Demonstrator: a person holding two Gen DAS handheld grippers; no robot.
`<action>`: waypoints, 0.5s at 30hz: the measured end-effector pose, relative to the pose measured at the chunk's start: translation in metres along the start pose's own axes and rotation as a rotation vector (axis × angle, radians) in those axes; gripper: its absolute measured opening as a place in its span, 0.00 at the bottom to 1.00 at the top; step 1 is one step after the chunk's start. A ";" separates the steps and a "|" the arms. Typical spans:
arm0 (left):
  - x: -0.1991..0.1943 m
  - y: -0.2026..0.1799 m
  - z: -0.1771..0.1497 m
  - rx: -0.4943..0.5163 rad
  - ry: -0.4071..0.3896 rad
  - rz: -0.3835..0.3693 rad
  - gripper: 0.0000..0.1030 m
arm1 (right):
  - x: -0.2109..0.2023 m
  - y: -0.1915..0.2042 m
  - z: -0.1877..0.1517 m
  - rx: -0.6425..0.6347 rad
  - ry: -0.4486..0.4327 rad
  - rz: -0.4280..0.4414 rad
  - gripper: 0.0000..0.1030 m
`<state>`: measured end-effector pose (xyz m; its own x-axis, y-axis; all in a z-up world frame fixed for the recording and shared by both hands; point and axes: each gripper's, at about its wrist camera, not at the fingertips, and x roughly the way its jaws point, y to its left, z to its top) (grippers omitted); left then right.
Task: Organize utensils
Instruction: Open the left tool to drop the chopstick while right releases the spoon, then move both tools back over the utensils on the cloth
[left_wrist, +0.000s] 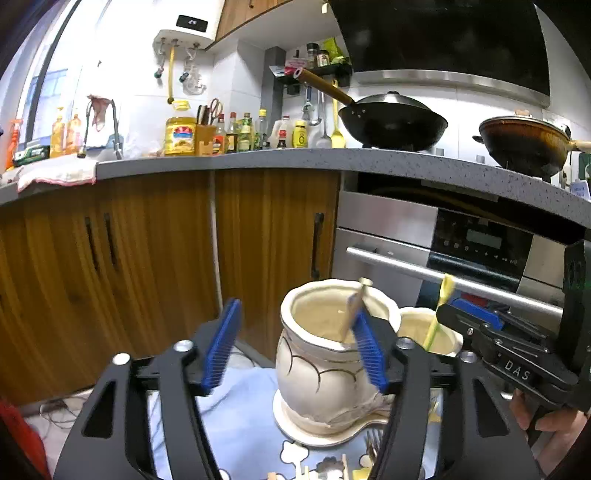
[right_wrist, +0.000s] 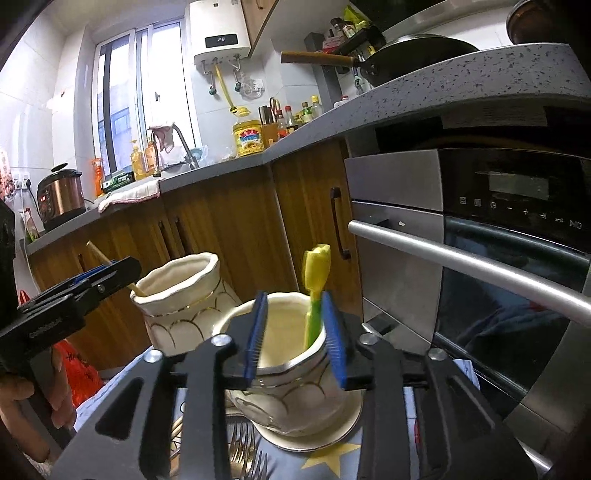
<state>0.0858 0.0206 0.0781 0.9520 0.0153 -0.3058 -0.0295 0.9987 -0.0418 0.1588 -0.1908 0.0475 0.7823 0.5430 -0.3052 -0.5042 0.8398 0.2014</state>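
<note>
My left gripper (left_wrist: 295, 350) is open, its blue pads spread wide in front of a cream ceramic jar (left_wrist: 317, 373) on a saucer. A wooden utensil (left_wrist: 351, 312) stands in that jar, close to the right pad and free of the left one. My right gripper (right_wrist: 295, 341) is open around the rim of a second cream jar (right_wrist: 288, 365). A yellow-green utensil (right_wrist: 316, 284) stands in this jar, near the right pad. The first jar (right_wrist: 184, 295) and the left gripper (right_wrist: 92, 280) appear at the left of the right wrist view.
Several metal forks (right_wrist: 243, 450) lie on a blue star-printed cloth (right_wrist: 332, 458) before the jars. Wooden cabinet doors (left_wrist: 147, 258) stand behind, an oven with a steel bar handle (right_wrist: 461, 262) to the right. A hand (left_wrist: 546, 421) grips the right tool. A red bag (right_wrist: 81, 373) sits low left.
</note>
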 end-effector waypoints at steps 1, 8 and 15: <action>-0.001 0.001 0.000 -0.002 -0.005 0.006 0.79 | 0.000 -0.001 0.000 0.002 -0.003 -0.003 0.45; -0.008 0.005 -0.002 -0.033 -0.034 0.047 0.95 | -0.012 -0.007 0.007 0.024 -0.050 -0.052 0.93; -0.018 0.008 -0.021 -0.018 -0.041 0.075 0.95 | -0.034 -0.003 0.009 0.024 -0.065 -0.090 0.96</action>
<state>0.0622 0.0277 0.0635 0.9585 0.0926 -0.2698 -0.1066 0.9936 -0.0377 0.1370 -0.2124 0.0656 0.8464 0.4636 -0.2620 -0.4228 0.8842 0.1986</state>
